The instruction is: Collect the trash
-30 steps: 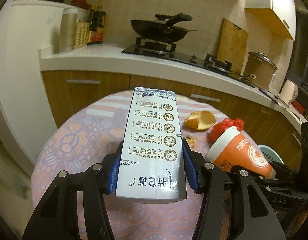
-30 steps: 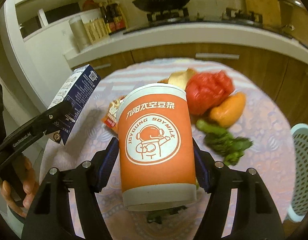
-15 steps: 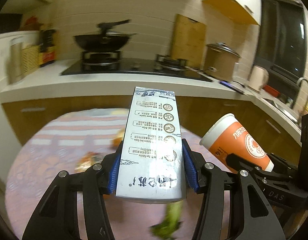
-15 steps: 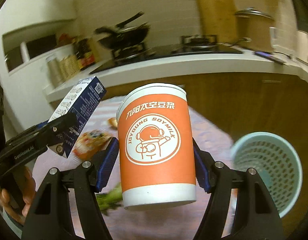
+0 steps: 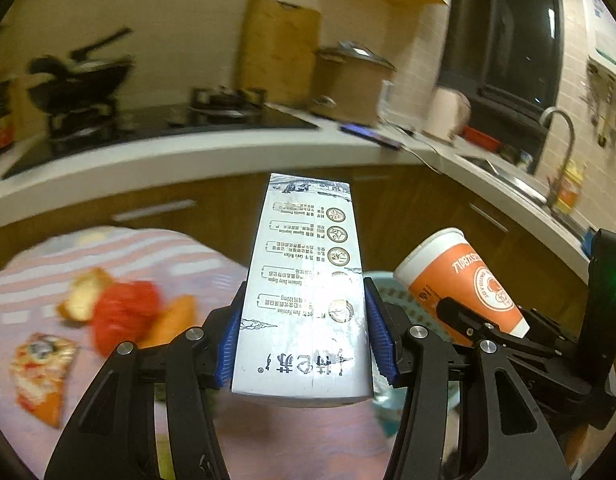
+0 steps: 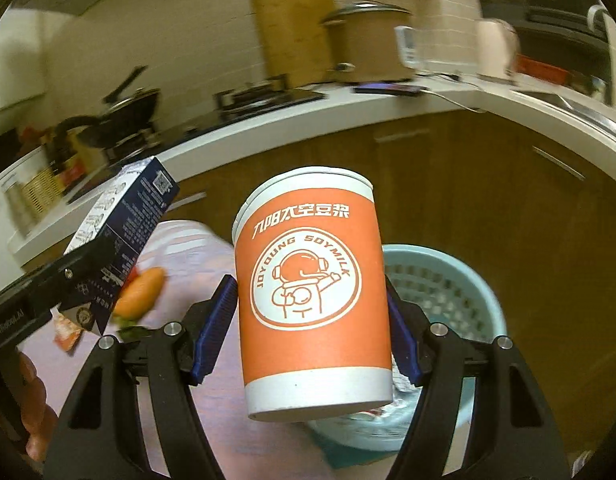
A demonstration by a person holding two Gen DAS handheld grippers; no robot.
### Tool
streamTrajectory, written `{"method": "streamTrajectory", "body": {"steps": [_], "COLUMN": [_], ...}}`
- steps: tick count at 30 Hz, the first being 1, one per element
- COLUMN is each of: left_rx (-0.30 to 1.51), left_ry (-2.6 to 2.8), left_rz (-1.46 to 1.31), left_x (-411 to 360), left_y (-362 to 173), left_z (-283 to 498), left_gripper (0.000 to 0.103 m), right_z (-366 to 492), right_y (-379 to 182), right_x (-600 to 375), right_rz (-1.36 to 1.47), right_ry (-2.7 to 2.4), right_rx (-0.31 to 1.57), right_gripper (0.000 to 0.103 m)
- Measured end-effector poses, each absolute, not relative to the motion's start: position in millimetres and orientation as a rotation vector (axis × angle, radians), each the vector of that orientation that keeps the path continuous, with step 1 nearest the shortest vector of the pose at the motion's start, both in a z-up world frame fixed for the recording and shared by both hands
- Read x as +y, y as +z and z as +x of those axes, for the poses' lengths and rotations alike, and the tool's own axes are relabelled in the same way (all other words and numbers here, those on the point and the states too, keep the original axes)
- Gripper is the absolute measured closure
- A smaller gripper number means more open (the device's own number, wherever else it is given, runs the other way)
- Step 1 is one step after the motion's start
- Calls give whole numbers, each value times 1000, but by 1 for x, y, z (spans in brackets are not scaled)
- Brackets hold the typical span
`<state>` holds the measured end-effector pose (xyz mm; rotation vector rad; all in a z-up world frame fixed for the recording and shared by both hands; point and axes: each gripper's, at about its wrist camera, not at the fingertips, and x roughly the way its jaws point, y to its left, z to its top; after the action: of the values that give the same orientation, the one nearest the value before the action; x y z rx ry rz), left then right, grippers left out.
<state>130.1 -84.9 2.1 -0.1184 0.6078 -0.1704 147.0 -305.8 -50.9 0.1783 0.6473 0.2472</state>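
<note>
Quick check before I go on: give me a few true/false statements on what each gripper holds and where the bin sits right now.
1. The left gripper is shut on a milk carton. True.
2. The right gripper is open and holds nothing. False: it is shut on an orange paper cup.
3. The light blue bin shows behind and below the cup in the right wrist view. True.
4. The cup is already inside the bin. False: it is held between the gripper's fingers, above the bin.
5. The table has been cleared of trash. False: a snack wrapper and food scraps lie on it.
</note>
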Motion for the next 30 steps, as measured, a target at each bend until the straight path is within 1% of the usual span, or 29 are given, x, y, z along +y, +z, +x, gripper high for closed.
{"method": "streamTrajectory", "body": {"steps": [5,12,20,23,24,25,26,30], "left_rx": [692,778,808,817,822,824,821,827], "left_ry": [-238,-280,-293,-301,-305,-298,-286,-283], "left_rz": [-127,-142,-134,-129,-130,-130,-131,-138], "left_x": [-118,-143,-152,-155,-154,-154,-152,-143], "left_y": [-22,-54,-67,-69,-70,-71,-72,-72], "left_z": [158,178,185,190,191,191,190,187], "left_gripper": [52,52,52,51,49,42,40,38], "right_z": [163,178,182,185,187,190,191,192], "right_y": [-71,-107,-119,-122,-123,-128,-132,-145], "right_x": [-345,-366,-371,-371,-371,-372,-373,-377], "right_rz": [237,287,307,311,312,317,322,352], "right_ry": [156,90,84,76,77,83,84,83], "right_rx": [692,782,814,821,829,844,861,900], "right_gripper": [37,37,37,35,35,34,34,34]}}
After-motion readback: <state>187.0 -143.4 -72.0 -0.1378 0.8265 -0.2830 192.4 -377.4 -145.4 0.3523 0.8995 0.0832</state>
